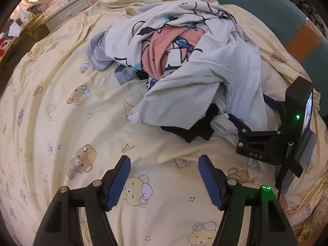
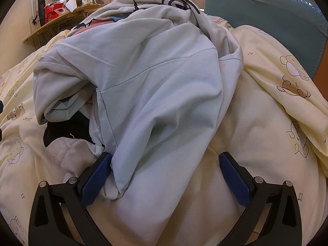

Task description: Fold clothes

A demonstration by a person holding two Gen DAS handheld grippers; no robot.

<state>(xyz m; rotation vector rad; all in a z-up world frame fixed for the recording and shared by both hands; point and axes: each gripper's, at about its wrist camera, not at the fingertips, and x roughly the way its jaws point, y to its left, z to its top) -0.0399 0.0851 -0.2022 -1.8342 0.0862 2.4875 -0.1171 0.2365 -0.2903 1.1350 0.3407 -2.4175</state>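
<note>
The left claw [image 1: 164,161], at the bottom centre of the left wrist view, stands open with its blue ribbed pads [image 1: 119,184] wide apart and nothing between them, hovering over the pale yellow bear-print bedsheet [image 1: 61,112]. The right claw [image 2: 164,160] is open as well; in its own view a fold of the pale white cotton garment [image 2: 155,94] lies between its blue pads, the left pad [image 2: 96,176] touching the cloth and the right pad [image 2: 233,178] apart from it, over bare sheet. In the left wrist view the right claw's black body [image 1: 264,141] sits at the right edge of the frame, its tip at the lower right end of the crumpled heap. That heap of clothes fills the upper centre of the frame: the white garment on top, a cartoon-print white, pink and blue piece [image 1: 174,41] bunched within it, a grey knit item [image 1: 98,53] at its left and a black fabric piece [image 1: 192,131] poking out beneath its lower edge. A teal padded headboard [image 1: 256,2] runs along the upper right, and a cluttered wooden side shelf [image 2: 59,20] shows at the upper left of the right wrist view.
</note>
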